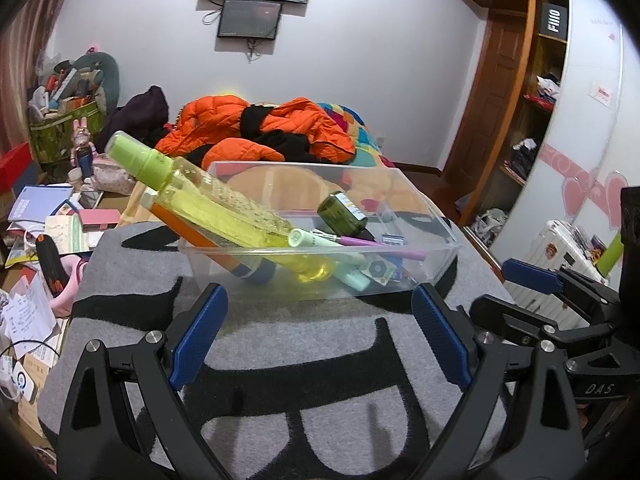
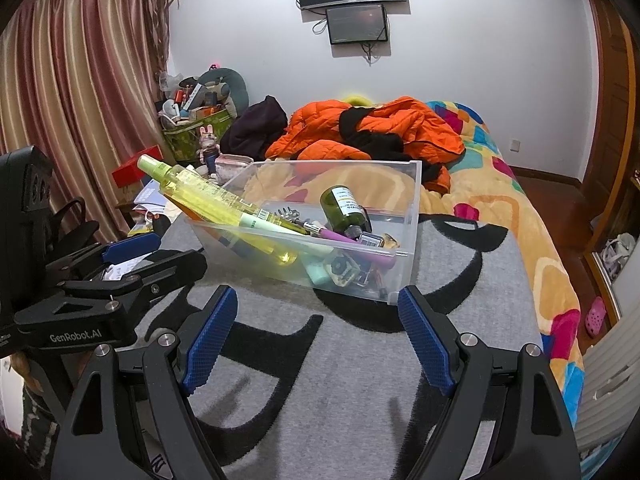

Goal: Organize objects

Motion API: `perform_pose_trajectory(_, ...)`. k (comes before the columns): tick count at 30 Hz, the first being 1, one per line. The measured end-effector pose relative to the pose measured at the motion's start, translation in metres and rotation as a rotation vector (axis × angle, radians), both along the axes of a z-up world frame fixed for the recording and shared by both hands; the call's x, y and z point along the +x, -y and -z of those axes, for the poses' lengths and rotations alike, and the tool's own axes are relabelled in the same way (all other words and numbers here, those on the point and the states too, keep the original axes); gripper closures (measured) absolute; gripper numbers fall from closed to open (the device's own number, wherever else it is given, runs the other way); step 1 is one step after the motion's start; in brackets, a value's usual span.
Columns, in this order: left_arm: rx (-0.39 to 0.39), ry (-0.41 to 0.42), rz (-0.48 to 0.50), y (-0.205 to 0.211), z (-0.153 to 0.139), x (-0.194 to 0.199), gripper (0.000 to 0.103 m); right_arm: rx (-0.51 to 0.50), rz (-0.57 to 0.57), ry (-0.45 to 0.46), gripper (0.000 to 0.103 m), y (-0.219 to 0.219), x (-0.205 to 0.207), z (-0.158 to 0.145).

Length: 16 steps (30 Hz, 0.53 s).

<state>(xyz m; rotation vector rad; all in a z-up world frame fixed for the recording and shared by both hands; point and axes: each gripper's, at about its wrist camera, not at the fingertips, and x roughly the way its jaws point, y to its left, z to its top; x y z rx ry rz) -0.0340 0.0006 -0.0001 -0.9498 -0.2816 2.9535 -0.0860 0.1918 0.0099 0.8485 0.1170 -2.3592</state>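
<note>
- The left gripper [image 1: 320,336] hovers with jaws spread wide, holding nothing, over a grey-and-black mat [image 1: 280,360].
- At its 12 o'clock, a clear bin [image 1: 420,200] holds a yellow spray bottle [image 1: 208,200] leaning out toward 10 o'clock and a green bottle [image 1: 342,210].
- The right gripper [image 2: 318,336] gapes empty too.

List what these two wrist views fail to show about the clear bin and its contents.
- Green bottle label: print too small, both views.
- Small items at the bottom of the clear bin: piled together and blurred by the plastic wall, right wrist view.
- Yellow spray bottle base: hidden behind other items and the bin wall, left wrist view.
- Right tool: partly cut off at the edge, left wrist view.
</note>
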Motion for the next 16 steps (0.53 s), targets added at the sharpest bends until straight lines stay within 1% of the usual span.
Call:
perform_pose_trajectory(9,-0.018,-0.01,-0.003,-0.0046,-0.0007,0.0012,0.009,0.0,-0.001,0.003,0.023,0.0013,0.0009,0.0001)
perform_pose_trajectory(16,-0.004,-0.003,-0.001,-0.0034,-0.0002,0.0017,0.009,0.0,-0.002,0.008,0.023,0.0027,0.0009,0.0007)
